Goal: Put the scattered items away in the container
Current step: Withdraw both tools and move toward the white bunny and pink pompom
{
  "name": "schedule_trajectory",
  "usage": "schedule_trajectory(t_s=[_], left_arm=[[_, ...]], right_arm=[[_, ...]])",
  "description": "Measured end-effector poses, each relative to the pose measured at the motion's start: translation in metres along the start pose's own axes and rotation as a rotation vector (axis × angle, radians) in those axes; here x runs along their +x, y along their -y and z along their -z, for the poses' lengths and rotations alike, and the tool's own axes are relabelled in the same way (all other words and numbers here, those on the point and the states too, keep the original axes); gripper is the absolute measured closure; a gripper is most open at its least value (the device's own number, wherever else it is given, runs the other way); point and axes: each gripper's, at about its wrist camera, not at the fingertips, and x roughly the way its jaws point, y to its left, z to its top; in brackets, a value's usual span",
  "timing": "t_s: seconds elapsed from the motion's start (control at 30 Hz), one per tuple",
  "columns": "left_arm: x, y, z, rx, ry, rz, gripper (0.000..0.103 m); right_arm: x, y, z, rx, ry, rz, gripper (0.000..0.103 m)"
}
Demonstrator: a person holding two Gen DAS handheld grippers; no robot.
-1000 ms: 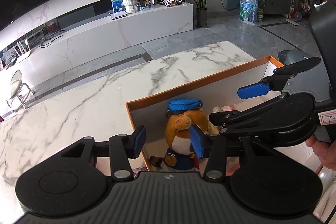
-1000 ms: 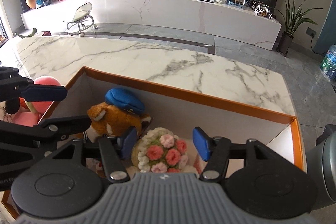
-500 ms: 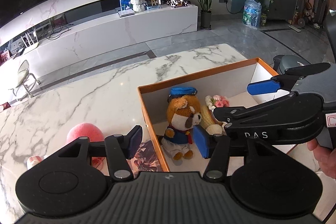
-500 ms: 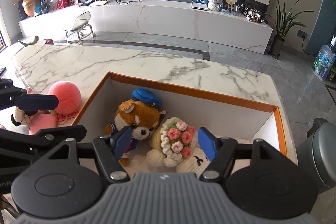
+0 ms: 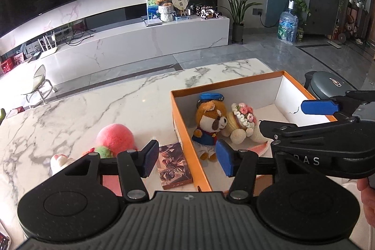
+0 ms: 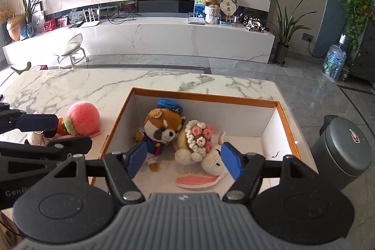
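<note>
Both the left gripper (image 5: 186, 157) and right gripper (image 6: 184, 162) hover with jaws spread and empty over the box (image 6: 284, 118), while a pink plush (image 5: 115, 136) waits outside, left.

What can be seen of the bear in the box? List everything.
The bear is a brown and white plush toy with a blue cap, blue jacket and red neck tie. It lies on its back in the left part of the orange-rimmed box, cap toward the far wall, feet toward the camera. Its right cheek presses against the crocheted flower doll. No gripper touches it.
</note>
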Motion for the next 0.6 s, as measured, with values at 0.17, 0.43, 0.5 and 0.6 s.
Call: schedule_trajectory(t_s=[0.17, 0.43, 0.5, 0.6], left_arm=[[-0.015, -0.016, 0.019, -0.058, 0.001, -0.016, 0.04], [-0.037, -0.056, 0.048, -0.144, 0.008, -0.067, 0.04], [-0.04, -0.068, 0.056, -0.166, 0.009, -0.082, 0.04], [-0.042, -0.085, 0.067, -0.192, 0.003, -0.102, 0.04]], right_arm=[[-0.018, -0.023, 0.01, -0.033, 0.036, -0.003, 0.032], [-0.029, -0.071, 0.023, -0.101, 0.083, -0.046, 0.039], [-0.029, -0.084, 0.027, -0.102, 0.087, -0.068, 0.04], [-0.025, -0.103, 0.031, -0.117, 0.087, -0.101, 0.041]])
